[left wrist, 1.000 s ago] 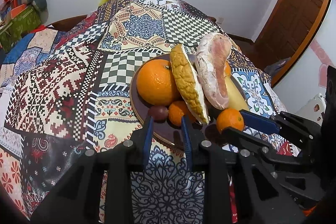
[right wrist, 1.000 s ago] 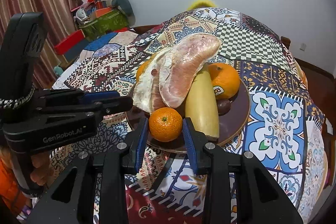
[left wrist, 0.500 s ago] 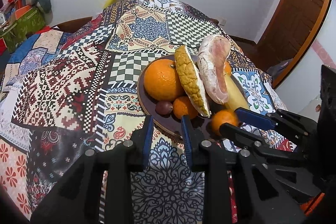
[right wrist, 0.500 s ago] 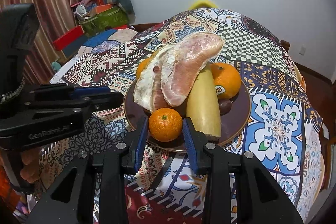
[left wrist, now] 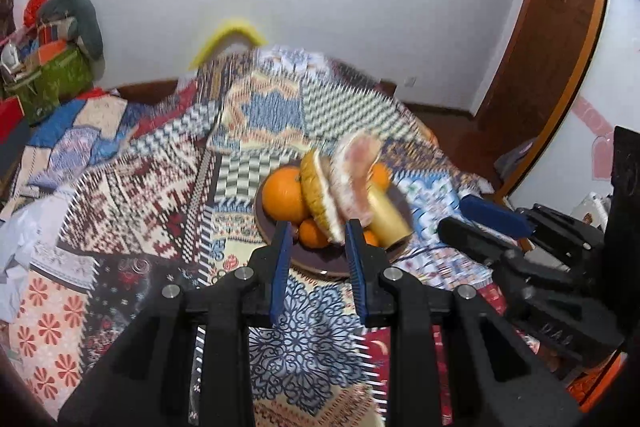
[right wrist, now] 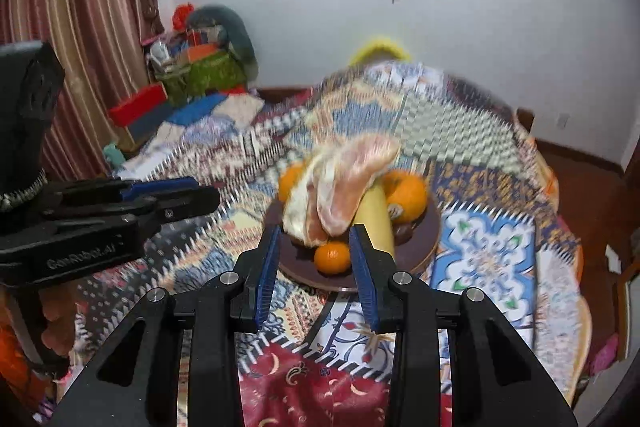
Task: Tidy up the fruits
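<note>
Two grippers hover above the near edge of the bench [left wrist: 132, 195], which is covered by a patchwork-patterned cloth; both views are motion-blurred. The left gripper [left wrist: 316, 259] has its blue-padded jaws spread, with nothing between them. The right gripper [right wrist: 316, 267] is likewise spread and holds nothing; in the left wrist view it shows at the right side, apart from the plate, and it is level with the plate's near rim.

All fruit sits on one dark brown plate [right wrist: 424, 247], which lies on the cloth toward the right-hand edge of the bench, closer to the near edge than the far one.

Contents of the plate, as seen:
- A large orange [left wrist: 285, 193] at the left side of the plate.
- A peeled pomelo segment [right wrist: 352, 183], pink-fleshed, leaning across the top of the pile.
- A piece of pomelo rind [left wrist: 316, 187], yellow outside and white inside, standing on edge between the large orange and the segment.
- A banana [right wrist: 374, 223] lying under the segment, its end pointing at the near rim.
- A second orange [right wrist: 406, 195] at the right side, touching the banana; it carries a small sticker.
- A mandarin [right wrist: 333, 257] at the near rim, just beside the banana's end.
- A second mandarin [left wrist: 313, 233] below the large orange.
- A small dark fruit [right wrist: 404, 230] below the second orange; its kind cannot be determined.
</note>
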Available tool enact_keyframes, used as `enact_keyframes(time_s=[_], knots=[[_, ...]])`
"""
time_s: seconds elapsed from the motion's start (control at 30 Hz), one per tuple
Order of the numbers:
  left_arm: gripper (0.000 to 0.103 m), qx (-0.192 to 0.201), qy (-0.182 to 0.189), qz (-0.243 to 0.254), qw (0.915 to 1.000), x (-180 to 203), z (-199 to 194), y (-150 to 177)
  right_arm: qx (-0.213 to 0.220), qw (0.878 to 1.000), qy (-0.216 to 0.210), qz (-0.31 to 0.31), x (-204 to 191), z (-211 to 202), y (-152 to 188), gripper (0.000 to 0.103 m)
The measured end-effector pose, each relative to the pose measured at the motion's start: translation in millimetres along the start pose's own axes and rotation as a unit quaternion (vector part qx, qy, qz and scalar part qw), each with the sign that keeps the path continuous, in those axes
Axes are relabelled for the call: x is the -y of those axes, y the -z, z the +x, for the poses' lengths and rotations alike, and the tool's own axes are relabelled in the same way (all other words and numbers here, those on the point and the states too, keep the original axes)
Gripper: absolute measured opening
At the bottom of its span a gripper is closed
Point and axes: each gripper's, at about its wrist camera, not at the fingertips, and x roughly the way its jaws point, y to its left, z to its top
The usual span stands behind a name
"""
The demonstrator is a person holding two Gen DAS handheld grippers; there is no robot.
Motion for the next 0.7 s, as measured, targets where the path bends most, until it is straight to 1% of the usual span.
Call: enact_keyframes(time_s=[0.2, 0.33, 0.4, 0.53, 0.6, 0.67, 0.7], knots=[[0.027, 0.064, 0.009, 0.007, 0.9979, 17, -61, -10, 0.083, 0.996, 0.013, 0.002, -12, -70, -22, 0.032], [0.027, 0.1, 0.004, 0.018, 0.9948, 30, -97, -12, 0.124, 0.992, 0.017, 0.002, -22, -105, -30, 0.032], [0.032, 0.118, 0.0, 0.02, 0.9928, 34, -115, -10, 0.141, 0.99, 0.018, 0.0, -28, -122, -31, 0.032], [0.039, 0.148, -0.009, 0.023, 0.9887, 42, -145, -6, 0.157, 0.987, 0.01, 0.002, -38, -146, -29, 0.032], [0.047, 0.165, -0.017, 0.026, 0.9859, 47, -160, -2, 0.166, 0.986, 0.011, -0.001, -43, -155, -28, 0.033], [0.053, 0.184, -0.029, 0.031, 0.9821, 51, -174, 2, 0.175, 0.984, 0.013, -0.005, -49, -164, -26, 0.039], [0.058, 0.192, -0.032, 0.032, 0.9804, 52, -180, 4, 0.18, 0.983, 0.017, -0.007, -50, -168, -25, 0.047]])
